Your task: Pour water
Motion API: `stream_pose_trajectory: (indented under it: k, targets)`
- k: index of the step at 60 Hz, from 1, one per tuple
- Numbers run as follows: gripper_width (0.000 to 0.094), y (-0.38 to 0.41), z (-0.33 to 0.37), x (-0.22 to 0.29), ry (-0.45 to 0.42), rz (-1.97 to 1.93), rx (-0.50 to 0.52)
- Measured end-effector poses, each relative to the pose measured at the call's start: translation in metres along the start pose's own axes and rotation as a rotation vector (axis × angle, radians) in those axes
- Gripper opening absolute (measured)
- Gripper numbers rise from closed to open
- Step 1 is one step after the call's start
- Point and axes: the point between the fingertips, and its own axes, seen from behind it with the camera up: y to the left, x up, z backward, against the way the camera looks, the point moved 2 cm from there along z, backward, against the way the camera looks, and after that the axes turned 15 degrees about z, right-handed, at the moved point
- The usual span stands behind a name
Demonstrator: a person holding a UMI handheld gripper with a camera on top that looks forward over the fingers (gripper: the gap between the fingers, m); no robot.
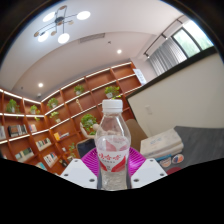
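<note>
A clear plastic water bottle (113, 145) with a white cap and a red and white label stands upright between my gripper's fingers. My gripper (113, 167) is shut on the bottle: the pink pads (91, 160) press against its lower body on both sides. The bottle is held up in the air, with the room behind it and no table under it in view. The bottle's base is hidden below the fingers.
Wooden wall shelves (60, 110) with plants and books curve behind the bottle. A pale counter or box (160, 143) lies to the right, under a beige wall. Ceiling lights (60, 22) hang above.
</note>
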Motion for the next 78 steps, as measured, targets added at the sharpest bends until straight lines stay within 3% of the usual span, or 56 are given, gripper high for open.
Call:
stream_pose_trajectory:
  k: [8, 16, 24, 43, 54, 59, 64, 78]
  targets:
    - [0.0363, -0.073, -0.008, 0.0, 0.035, 0.311, -0.177]
    - [0.0362, -0.13, -0.028, -0.033, 0.13, 0.461, -0.275]
    - [0.0362, -0.166, -0.044, -0.081, 0.173, 0.481, -0.304]
    - [0.0394, -0.178, -0.052, -0.114, 0.15, 0.402, -0.304]
    - [0.057, -0.18, -0.051, -0.117, 0.15, 0.347, -0.308]
    - [0.0743, -0.168, -0.05, -0.125, 0.18, 0.338, -0.248]
    - [0.0858, -0.159, -0.042, -0.129, 0.185, 0.33, -0.227]
    - [0.0871, -0.122, 0.027, -0.127, 0.216, 0.409, -0.171]
